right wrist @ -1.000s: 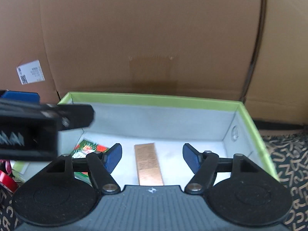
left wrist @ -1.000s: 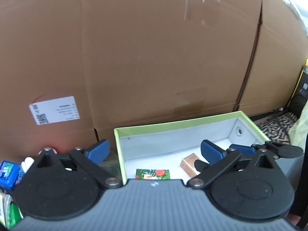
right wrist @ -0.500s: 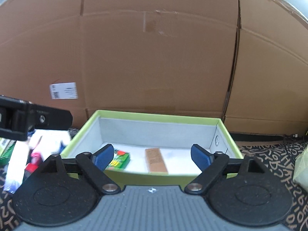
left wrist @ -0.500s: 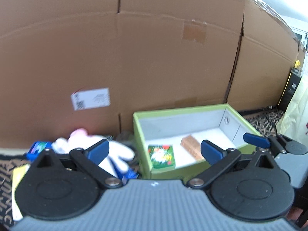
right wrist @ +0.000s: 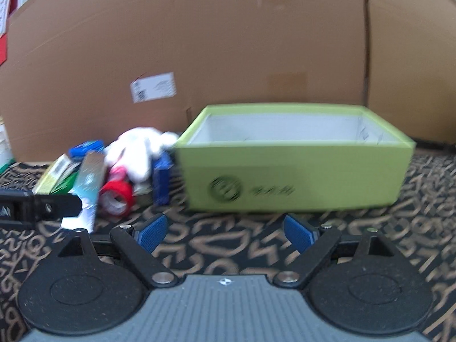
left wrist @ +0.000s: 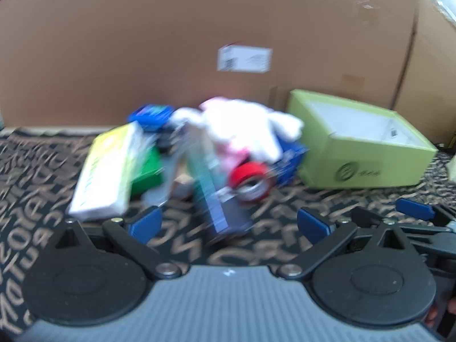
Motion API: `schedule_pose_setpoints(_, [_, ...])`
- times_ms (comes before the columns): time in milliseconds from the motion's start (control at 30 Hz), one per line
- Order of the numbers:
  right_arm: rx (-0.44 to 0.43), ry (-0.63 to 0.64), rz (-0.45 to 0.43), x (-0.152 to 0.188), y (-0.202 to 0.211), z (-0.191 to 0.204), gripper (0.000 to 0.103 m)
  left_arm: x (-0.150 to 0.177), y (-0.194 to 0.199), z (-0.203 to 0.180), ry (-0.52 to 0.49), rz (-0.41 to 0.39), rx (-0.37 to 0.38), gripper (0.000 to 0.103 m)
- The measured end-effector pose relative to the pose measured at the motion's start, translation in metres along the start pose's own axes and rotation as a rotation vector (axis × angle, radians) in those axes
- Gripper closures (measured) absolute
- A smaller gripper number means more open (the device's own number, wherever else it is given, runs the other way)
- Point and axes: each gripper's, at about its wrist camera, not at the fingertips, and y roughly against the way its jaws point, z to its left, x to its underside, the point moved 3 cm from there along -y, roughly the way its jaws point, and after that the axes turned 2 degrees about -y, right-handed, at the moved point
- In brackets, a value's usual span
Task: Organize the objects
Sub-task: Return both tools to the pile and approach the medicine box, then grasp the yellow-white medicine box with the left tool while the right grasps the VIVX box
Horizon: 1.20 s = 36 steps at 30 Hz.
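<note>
A pile of loose objects lies on the patterned carpet: a white plush toy [left wrist: 245,125], a red tape roll [left wrist: 250,181], a long teal and dark box [left wrist: 216,196], a yellow-white box [left wrist: 108,171] and a blue tin [left wrist: 151,115]. My left gripper [left wrist: 228,223] is open and empty, and faces this pile from just short of the long box. To the right stands the open lime-green box [right wrist: 293,171]; its inside is hidden from here. My right gripper [right wrist: 225,230] is open and empty in front of it. The frames are blurred.
A wall of brown cardboard [right wrist: 256,42] with a white label [right wrist: 152,87] closes the back. A blue box [right wrist: 161,179] leans between the pile and the green box. The left gripper's body [right wrist: 37,208] juts in at the left of the right wrist view.
Both grippers have drawn back from over the green box. The left view has swung left onto the pile. The right jaws stand wider than a second ago, away from the copper box.
</note>
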Motion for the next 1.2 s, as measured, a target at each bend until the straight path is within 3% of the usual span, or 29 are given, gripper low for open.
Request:
schedule_pose_setpoints(233, [-0.111, 0.004, 0.062, 0.021, -0.006, 0.046, 0.011, 0.011, -0.002, 0.069, 0.127, 0.036, -0.125, 0.0])
schedule_pose_setpoints(500, [-0.168, 0.054, 0.089, 0.025, -0.006, 0.084, 0.011, -0.009, -0.028, 0.114, 0.144, 0.028, -0.226, 0.0])
schedule_pose_setpoints(633, [-0.172, 0.059, 0.09, 0.025, -0.004, 0.089, 0.011, -0.016, -0.051, 0.13, 0.183, 0.077, -0.18, 0.004])
schedule_pose_setpoints(667, [-0.175, 0.059, 0.088, 0.024, -0.003, 0.09, 0.011, -0.016, -0.055, 0.132, 0.191, 0.092, -0.147, 0.008])
schedule_pose_setpoints(700, [-0.179, 0.06, 0.085, 0.024, -0.004, 0.092, 0.011, -0.015, -0.057, 0.134, 0.195, 0.112, -0.11, 0.022])
schedule_pose_setpoints(767, [-0.186, 0.066, 0.084, 0.022, -0.005, 0.095, 0.011, -0.013, -0.055, 0.131, 0.155, 0.112, -0.11, 0.033])
schedule_pose_setpoints(933, [-0.208, 0.092, 0.081, 0.012, -0.025, 0.114, 0.012, -0.003, -0.035, 0.123, 0.118, 0.133, -0.054, 0.035])
schedule_pose_setpoints(1067, [-0.245, 0.095, 0.113, 0.005, -0.049, 0.129, 0.021, 0.011, -0.015, 0.113, 0.06, 0.143, -0.035, 0.035])
schedule_pose_setpoints(1100, [-0.253, 0.089, 0.121, 0.004, -0.054, 0.131, 0.027, 0.015, -0.01, 0.11, 0.044, 0.143, -0.031, 0.035])
schedule_pose_setpoints(1133, [-0.259, 0.08, 0.137, 0.003, -0.059, 0.132, 0.047, 0.018, -0.006, 0.107, 0.03, 0.144, -0.022, 0.035])
schedule_pose_setpoints(1167, [-0.276, 0.069, 0.159, 0.003, -0.062, 0.133, 0.057, 0.02, -0.001, 0.104, 0.019, 0.147, -0.008, 0.035])
schedule_pose_setpoints(1200, [-0.291, 0.055, 0.17, 0.004, -0.06, 0.132, 0.057, 0.024, 0.003, 0.101, 0.007, 0.15, 0.008, 0.035])
